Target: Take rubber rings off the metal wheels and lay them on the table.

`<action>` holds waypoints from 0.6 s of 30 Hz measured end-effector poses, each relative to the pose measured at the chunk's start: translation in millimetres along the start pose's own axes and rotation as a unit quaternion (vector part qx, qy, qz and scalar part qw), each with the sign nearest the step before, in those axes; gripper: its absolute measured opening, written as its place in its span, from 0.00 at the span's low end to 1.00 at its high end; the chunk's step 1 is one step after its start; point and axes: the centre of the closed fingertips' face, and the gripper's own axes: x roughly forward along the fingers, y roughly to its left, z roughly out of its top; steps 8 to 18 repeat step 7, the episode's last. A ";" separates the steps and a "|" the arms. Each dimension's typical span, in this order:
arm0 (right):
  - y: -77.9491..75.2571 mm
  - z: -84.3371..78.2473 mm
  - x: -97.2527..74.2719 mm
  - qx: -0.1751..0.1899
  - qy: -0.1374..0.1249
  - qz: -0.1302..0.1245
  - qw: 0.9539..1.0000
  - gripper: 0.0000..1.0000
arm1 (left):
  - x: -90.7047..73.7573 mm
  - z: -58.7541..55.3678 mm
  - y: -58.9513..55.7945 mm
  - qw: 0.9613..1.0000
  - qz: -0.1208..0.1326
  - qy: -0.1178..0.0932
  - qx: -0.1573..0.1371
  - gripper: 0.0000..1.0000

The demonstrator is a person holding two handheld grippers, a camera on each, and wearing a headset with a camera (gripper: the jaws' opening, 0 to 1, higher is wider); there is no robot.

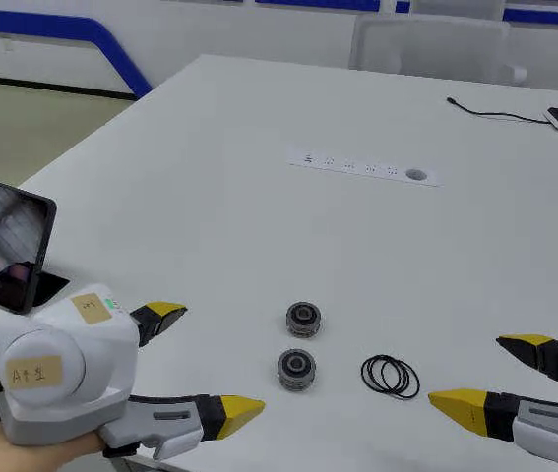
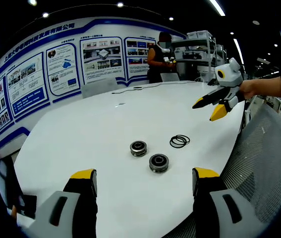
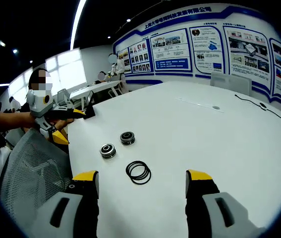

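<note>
The white tabletop [image 1: 259, 147] carries everything. The left tool [image 1: 212, 356], jaws spread wide and empty, bears a tan sticker [image 1: 35, 372] that seems to read "A+" and a blurred character. The right tool [image 1: 480, 370] is likewise spread and holds nothing. Between them stand the far wheel [image 1: 303, 319] and the near wheel [image 1: 296, 369]. Just right of these, black rubber rings [image 1: 390, 376] lie flat and overlapping.

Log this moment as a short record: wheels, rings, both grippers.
wheels: two, far wheel and near wheel, apart, on the table
rubber rings: small overlapping pile, flat on the table, right of the near wheel
left gripper: open, empty, left of the wheels
right gripper: open, empty, right of the rings
</note>
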 end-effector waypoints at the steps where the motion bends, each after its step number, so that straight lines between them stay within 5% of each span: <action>1: -0.5 -0.4 -0.3 0.000 0.000 0.000 1.000 0.73 | 0.1 0.8 -0.2 1.000 0.000 0.000 0.001 0.81; 18: -3.2 -2.5 -2.4 0.001 0.001 -0.003 1.000 0.73 | 1.0 5.6 1.3 1.000 0.003 -0.005 0.006 0.81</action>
